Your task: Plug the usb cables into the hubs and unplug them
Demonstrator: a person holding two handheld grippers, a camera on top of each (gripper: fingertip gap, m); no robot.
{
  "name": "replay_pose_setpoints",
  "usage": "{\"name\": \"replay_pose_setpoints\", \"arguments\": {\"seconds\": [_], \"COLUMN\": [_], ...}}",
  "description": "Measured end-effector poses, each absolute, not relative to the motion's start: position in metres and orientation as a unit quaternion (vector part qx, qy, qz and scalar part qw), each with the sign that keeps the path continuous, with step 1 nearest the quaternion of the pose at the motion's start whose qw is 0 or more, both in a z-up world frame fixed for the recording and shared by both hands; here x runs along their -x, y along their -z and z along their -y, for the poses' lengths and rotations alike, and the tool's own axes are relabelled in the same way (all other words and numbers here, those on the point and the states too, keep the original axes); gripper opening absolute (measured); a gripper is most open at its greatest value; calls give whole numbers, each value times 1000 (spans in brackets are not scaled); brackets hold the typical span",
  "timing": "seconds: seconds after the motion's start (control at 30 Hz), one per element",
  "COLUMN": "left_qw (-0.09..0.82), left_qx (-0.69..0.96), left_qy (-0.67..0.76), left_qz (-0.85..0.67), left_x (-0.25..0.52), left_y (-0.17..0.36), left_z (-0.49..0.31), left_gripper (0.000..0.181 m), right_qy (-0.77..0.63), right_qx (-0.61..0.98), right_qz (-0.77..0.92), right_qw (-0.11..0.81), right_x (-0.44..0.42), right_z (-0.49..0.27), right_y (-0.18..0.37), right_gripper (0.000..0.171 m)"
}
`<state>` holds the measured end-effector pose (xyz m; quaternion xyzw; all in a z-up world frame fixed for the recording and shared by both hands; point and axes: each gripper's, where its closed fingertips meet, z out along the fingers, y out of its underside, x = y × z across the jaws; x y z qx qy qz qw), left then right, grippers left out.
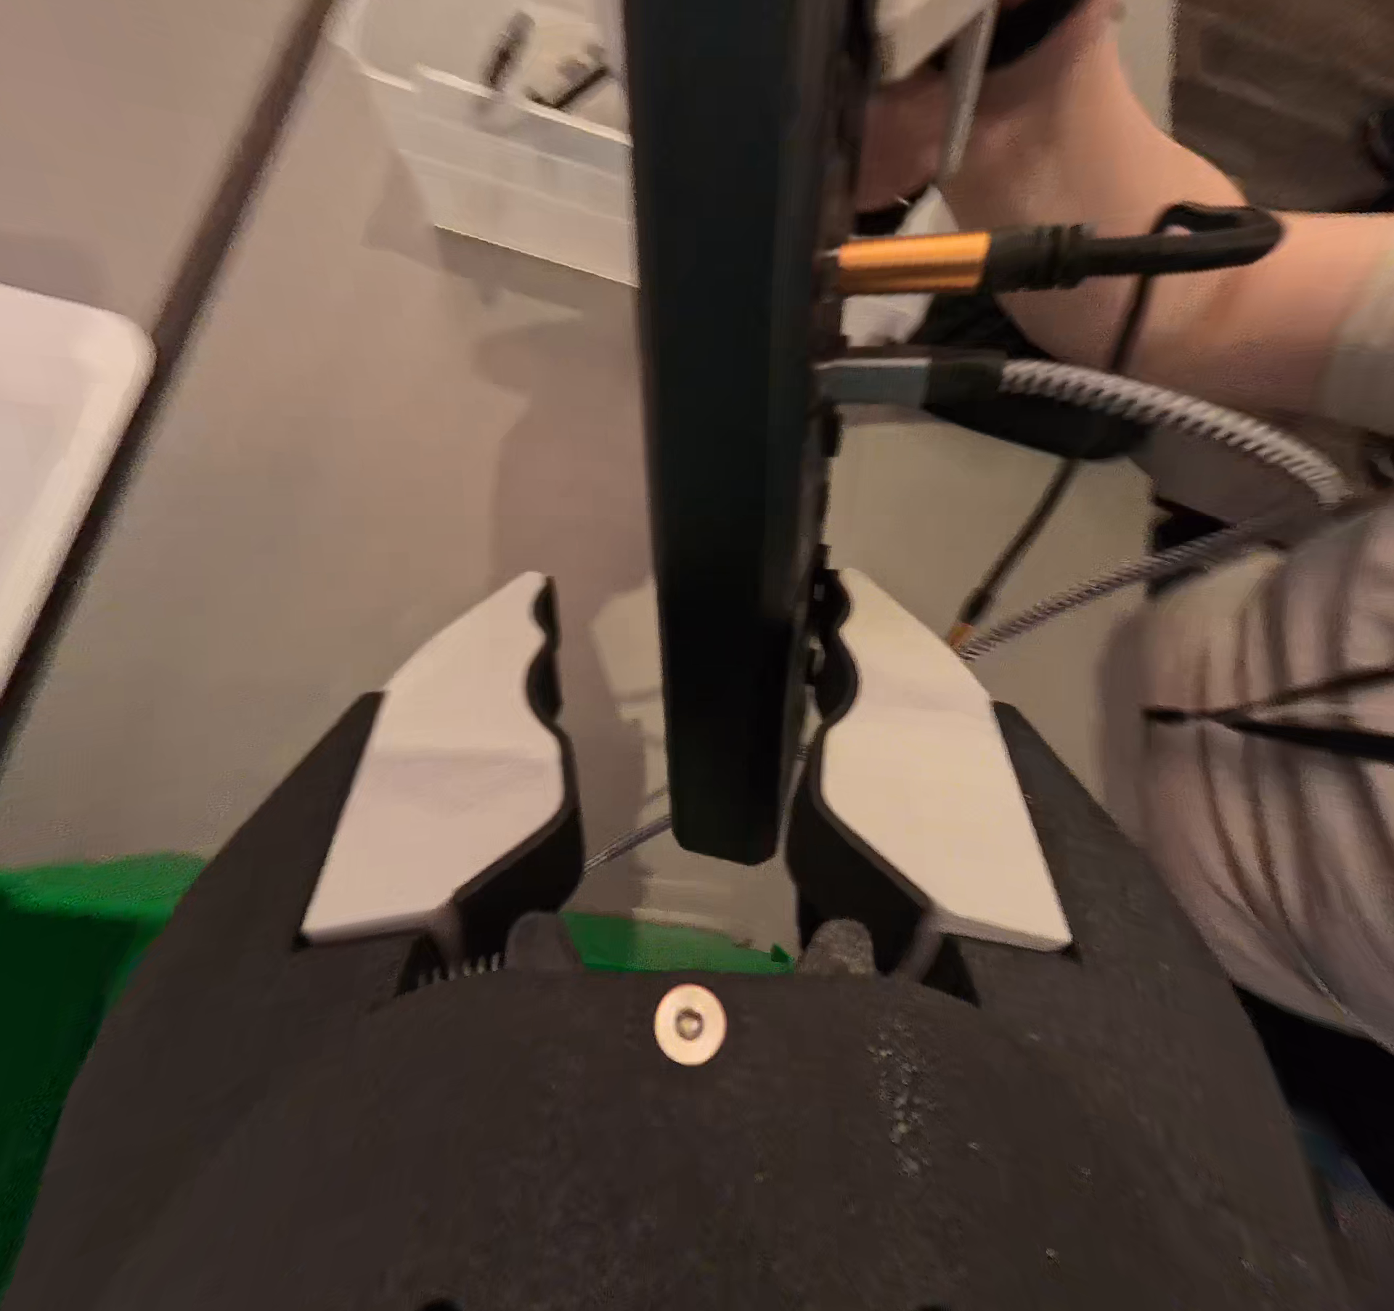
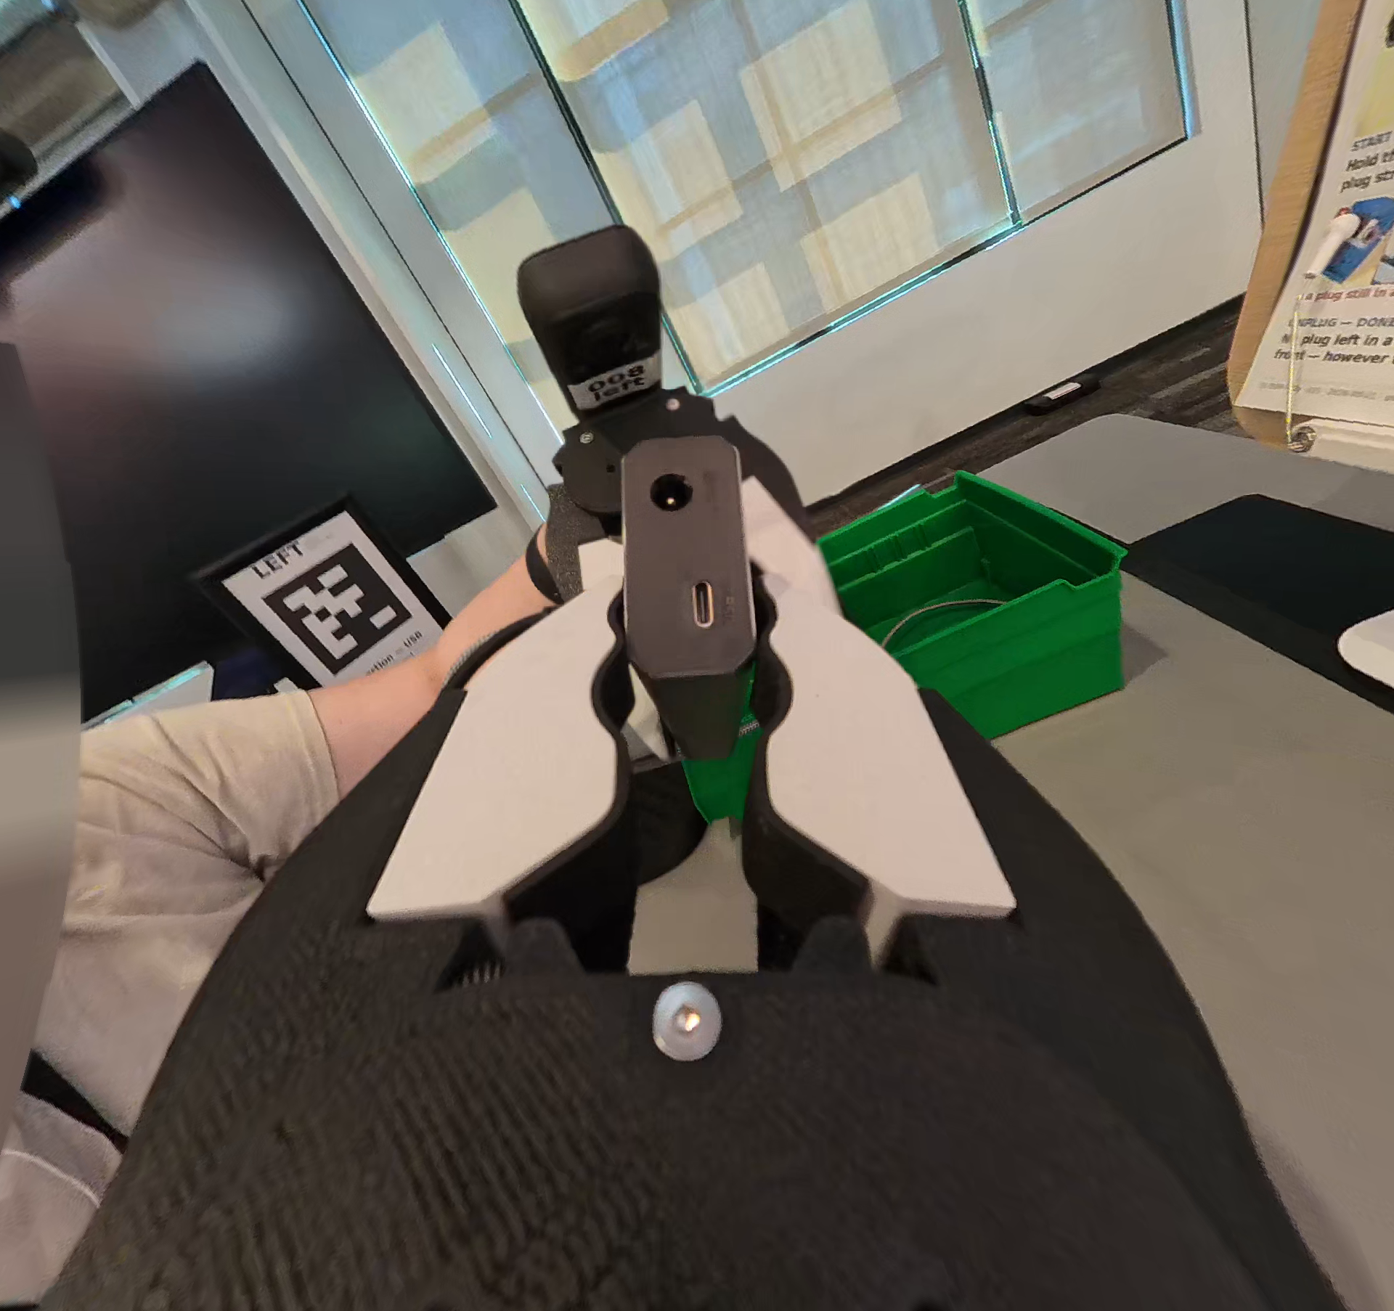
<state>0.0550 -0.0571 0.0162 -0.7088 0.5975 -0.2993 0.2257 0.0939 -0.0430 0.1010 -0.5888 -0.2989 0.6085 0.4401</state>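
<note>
A long black USB hub [image 1: 716, 370] is held in the air between both grippers. My left gripper [image 1: 690, 581] straddles its near end: the right finger touches the port side, and the left finger stands a small gap off. An orange-barrelled plug [image 1: 905, 263] on a black cable and a grey plug [image 1: 875, 379] on a braided cable sit in the hub's side ports. My right gripper [image 2: 690, 619] is shut on the hub's other end [image 2: 686, 558], whose face shows a round socket and a small oval port. The left gripper's camera mount [image 2: 588, 317] shows behind the hub.
A green bin [image 2: 981, 596] holding a coiled cable stands on the grey table [image 2: 1207, 860] to the right. A clear plastic tray [image 1: 513, 143] with small parts lies below the hub. A person's arm [image 1: 1131, 294] is close on the right. A framed marker card [image 2: 332, 596] stands at the left. About 9 centimetres separates my left fingertips from my right.
</note>
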Motion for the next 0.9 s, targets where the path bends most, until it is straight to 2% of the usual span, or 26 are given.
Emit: {"name": "replay_pose_setpoints", "arguments": {"seconds": [0.07,0.1,0.2,0.3,0.47,0.6,0.73,0.9], "left_qw": [162,149,213,282,399,479,479,478], "left_qx": [692,693,683,682,671,661,641,594], "left_qy": [327,324,318,305,340,347,432,533], "left_qz": [-623,-627,-622,-602,-524,-462,-416,-365], "left_x": [-61,-64,-74,-66,-33,-2,16,40], "left_y": [-7,-3,-9,-28,-80,-104,-110,-127], "left_z": [76,79,68,50,33,23,16,12], "left_gripper": [33,31,30,30,30,30,30,30], "right_qy": [-597,-588,-569,-566,-505,-478,-438,-425], "right_qx": [584,577,545,526,536,575,653,642], "right_qz": [321,336,328,262,170,220,292,332], "right_qw": [446,457,521,578,655,626,544,545], "right_x": [-91,-90,-93,-112,-153,-127,-78,-51], "right_z": [47,49,47,33,4,2,8,25], "right_y": [-100,-100,-114,-130,-132,-107,-61,-57], "right_gripper": [29,29,31,43,38,36,36,35]}}
